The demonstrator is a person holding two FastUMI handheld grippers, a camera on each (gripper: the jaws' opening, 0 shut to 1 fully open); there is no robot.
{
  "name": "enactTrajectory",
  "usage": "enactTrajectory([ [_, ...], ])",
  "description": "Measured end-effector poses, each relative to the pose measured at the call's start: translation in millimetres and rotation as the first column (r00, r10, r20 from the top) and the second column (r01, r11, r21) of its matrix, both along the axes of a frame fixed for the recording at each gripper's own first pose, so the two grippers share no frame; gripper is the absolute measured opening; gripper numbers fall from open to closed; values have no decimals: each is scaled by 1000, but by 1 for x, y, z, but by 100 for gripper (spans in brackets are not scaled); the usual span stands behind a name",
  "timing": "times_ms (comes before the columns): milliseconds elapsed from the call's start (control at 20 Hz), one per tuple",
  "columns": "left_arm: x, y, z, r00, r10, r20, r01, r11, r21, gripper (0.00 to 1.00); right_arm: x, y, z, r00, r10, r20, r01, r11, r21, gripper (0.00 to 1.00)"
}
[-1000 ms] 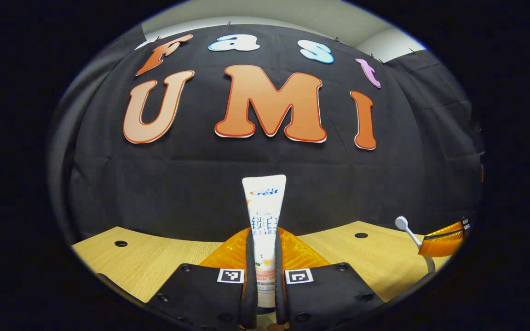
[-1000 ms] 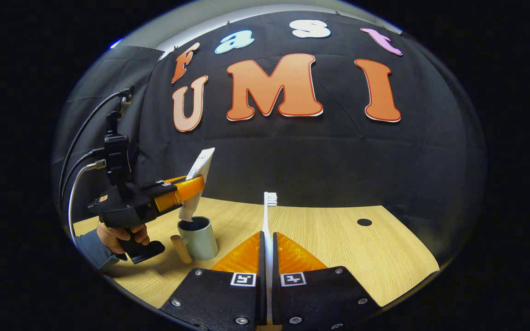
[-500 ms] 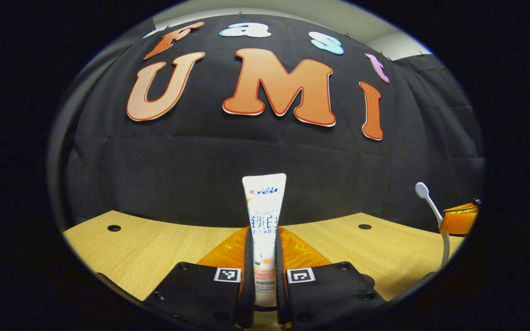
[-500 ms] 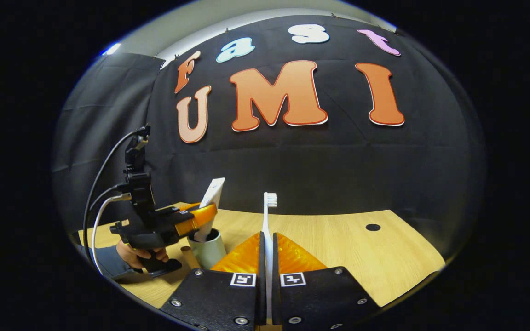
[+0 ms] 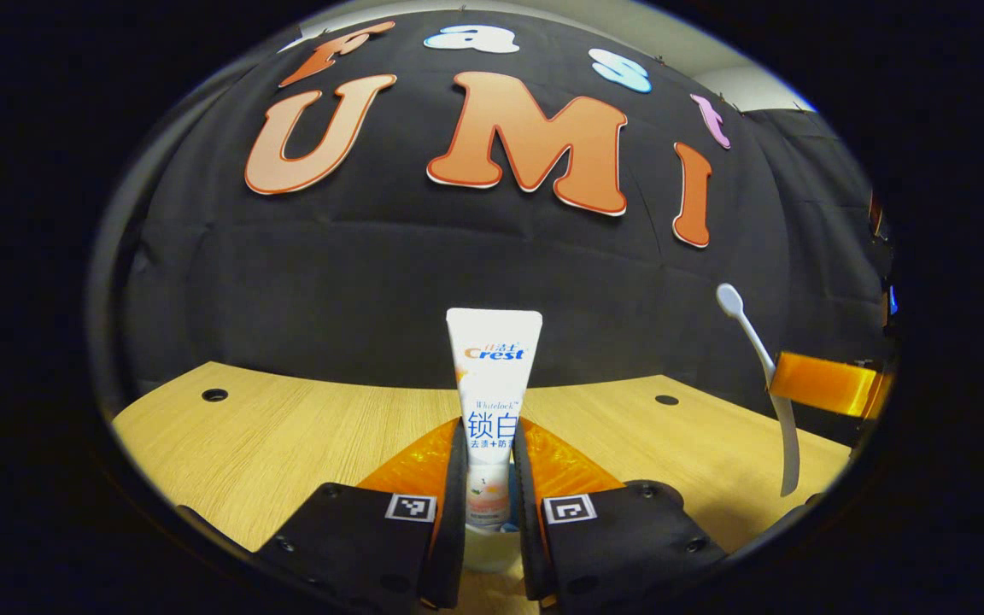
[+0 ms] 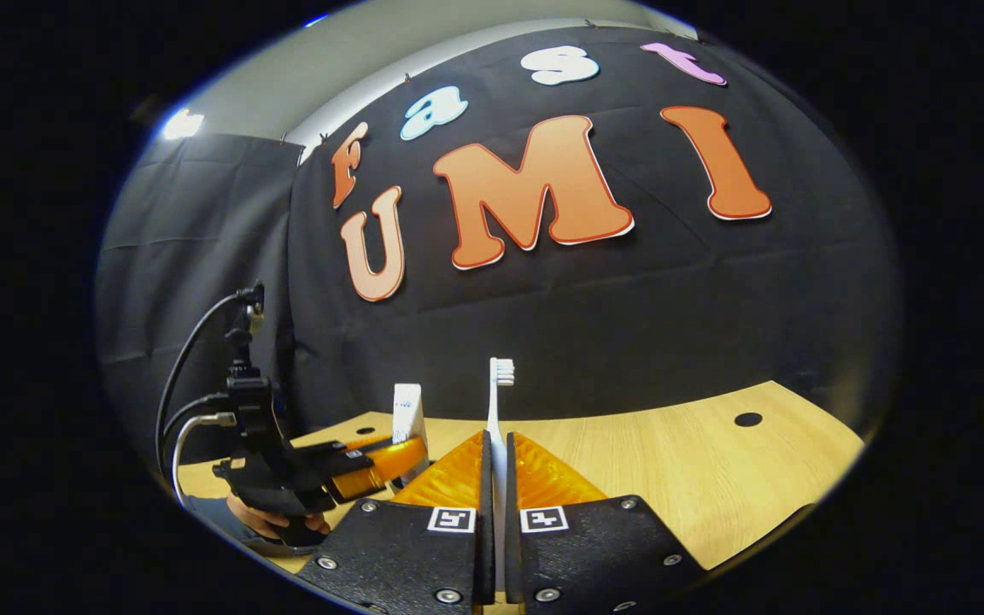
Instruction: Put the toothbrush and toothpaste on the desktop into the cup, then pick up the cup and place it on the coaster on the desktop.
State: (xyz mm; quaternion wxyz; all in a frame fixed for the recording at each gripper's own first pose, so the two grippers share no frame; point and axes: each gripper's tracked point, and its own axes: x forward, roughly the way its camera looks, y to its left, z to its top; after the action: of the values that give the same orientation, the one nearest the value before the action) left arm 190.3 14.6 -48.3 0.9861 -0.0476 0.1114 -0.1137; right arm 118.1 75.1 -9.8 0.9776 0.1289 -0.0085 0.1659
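1. The left gripper (image 5: 489, 478) sits at the bottom middle of the left gripper view; its two fingers are nearly closed and squeeze the toothpaste (image 5: 492, 401), which stands straight up
2. The cup (image 5: 492, 547) peeks out just under the toothpaste, at the bottom
3. The right gripper (image 6: 496, 478) is closed tight on the toothbrush (image 6: 499, 410), brush end up, in the middle of the right gripper view
4. The wooden desk (image 6: 671, 478) lies below both
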Motion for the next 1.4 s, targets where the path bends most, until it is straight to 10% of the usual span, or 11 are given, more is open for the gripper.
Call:
enactTrajectory([
  [600, -30, 14, 0, 999, -25, -41, 24, 1000, -7, 49, 33, 48, 27, 986, 65, 150, -94, 977, 191, 5],
  [950, -55, 46, 10, 998, 48, -32, -47, 999, 22, 90, 41, 74, 43, 958, 74, 277, -137, 967, 213, 5],
  [1400, -68, 76, 12, 994, 104, -25, -103, 994, 43, 90, 82, 103, 20, 962, 67, 266, -132, 963, 236, 5],
])
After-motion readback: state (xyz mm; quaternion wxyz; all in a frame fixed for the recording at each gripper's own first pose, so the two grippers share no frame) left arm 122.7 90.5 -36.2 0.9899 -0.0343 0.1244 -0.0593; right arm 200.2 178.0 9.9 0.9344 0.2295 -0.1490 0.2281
